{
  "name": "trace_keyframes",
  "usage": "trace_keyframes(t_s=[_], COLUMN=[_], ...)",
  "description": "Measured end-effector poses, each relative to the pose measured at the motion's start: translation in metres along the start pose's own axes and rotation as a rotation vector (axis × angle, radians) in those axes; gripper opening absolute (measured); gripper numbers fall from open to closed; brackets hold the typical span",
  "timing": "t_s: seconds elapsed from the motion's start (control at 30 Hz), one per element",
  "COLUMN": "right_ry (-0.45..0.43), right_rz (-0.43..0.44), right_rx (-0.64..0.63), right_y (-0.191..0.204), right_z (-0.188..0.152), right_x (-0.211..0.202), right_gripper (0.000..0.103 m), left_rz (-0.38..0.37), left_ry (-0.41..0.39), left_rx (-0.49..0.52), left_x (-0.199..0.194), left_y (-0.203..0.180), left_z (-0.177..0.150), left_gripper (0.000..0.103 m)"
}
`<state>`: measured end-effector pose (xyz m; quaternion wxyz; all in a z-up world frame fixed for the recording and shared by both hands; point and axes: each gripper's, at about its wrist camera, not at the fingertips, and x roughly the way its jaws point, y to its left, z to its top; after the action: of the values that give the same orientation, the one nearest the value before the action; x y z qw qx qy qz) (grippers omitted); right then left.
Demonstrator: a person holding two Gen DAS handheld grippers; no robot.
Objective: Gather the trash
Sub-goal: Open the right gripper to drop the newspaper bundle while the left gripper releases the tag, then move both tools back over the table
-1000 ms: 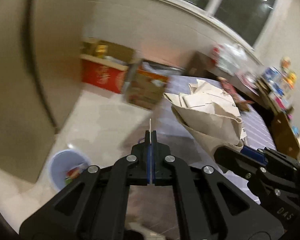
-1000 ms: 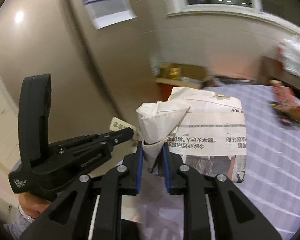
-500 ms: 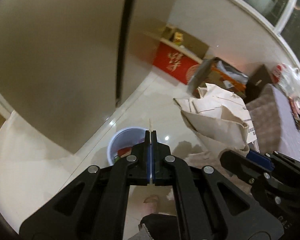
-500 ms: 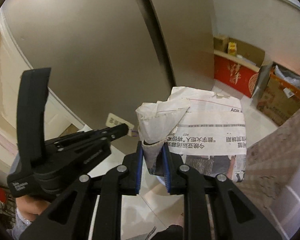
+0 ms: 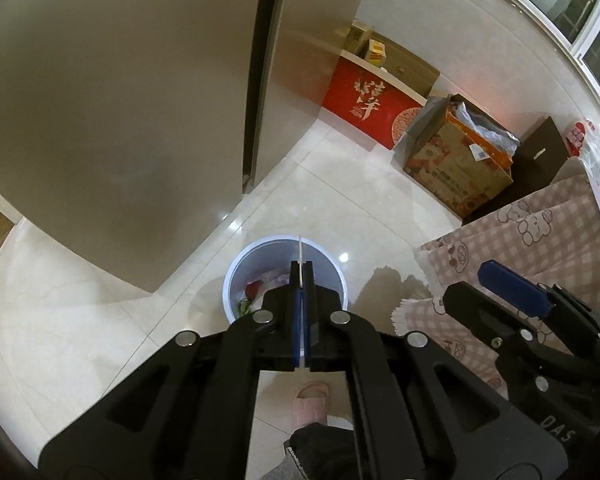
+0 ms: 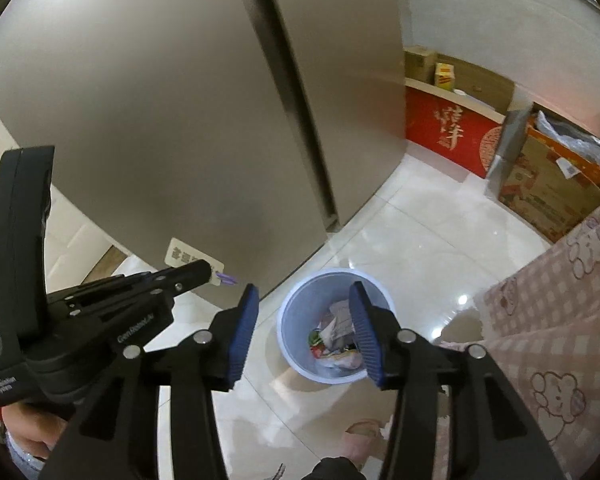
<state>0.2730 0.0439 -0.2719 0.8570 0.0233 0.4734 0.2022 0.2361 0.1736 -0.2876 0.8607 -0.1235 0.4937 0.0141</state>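
A pale blue trash bin (image 5: 252, 264) stands on the tiled floor below both grippers; it also shows in the right wrist view (image 6: 300, 312). Crumpled newspaper (image 6: 338, 322) and other scraps lie inside it. My left gripper (image 5: 301, 270) is shut on a thin white card (image 5: 300, 250) that sticks up edge-on between the fingertips, above the bin. My right gripper (image 6: 304, 308) is open and empty, its blue pads (image 6: 244, 328) spread above the bin. Each gripper shows at the edge of the other's view.
A tall beige fridge (image 5: 120, 100) stands at the left. A red box (image 5: 368, 104) and a cardboard box (image 5: 460, 164) sit by the far wall. A pink checked tablecloth (image 5: 540, 232) hangs at the right. A pink slipper (image 5: 312, 400) is below.
Both grippers swung from the table to above the bin. My right gripper opened and the newspaper it held now lies in the bin. My left gripper stays shut on the card.
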Motion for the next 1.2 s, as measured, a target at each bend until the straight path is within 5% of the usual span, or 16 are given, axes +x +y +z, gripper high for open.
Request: trace_keyframes(t_s=[0.37, 0.73, 0.8, 0.87, 1.2], right_ry=[-0.119, -0.165, -0.161, -0.16, -0.175], right_rz=[-0.073, -0.053, -0.036, -0.036, -0.037], right_rx=[0.004, 0.058, 0.076, 0.083, 0.085], right_y=[-0.017, -0.039, -0.042, -0.044, -0.038], right_z=[0.002, 0.002, 0.001, 0.001, -0.005], right_x=[-0.036, -0.053, -0.053, -0.054, -0.072], right_gripper=[0.061, 0.063, 0.063, 0.063, 0.063], left_rz=[-0.029, -0.059, -0.067, -0.03, 0.004], left_ry=[0.007, 0.005, 0.039, 0.041, -0.041], left_rx=[0.033, -0.001, -0.036, -0.059, -0.001], left_x=[0.002, -0.001, 0.003, 0.003, -0.037], left_y=[-0.022, -0.031, -0.028, -0.024, -0.039], left_z=[0.012, 0.026, 0.027, 0.024, 0.008], left_gripper=[0.0, 0.002, 0.01, 0.062, 0.066])
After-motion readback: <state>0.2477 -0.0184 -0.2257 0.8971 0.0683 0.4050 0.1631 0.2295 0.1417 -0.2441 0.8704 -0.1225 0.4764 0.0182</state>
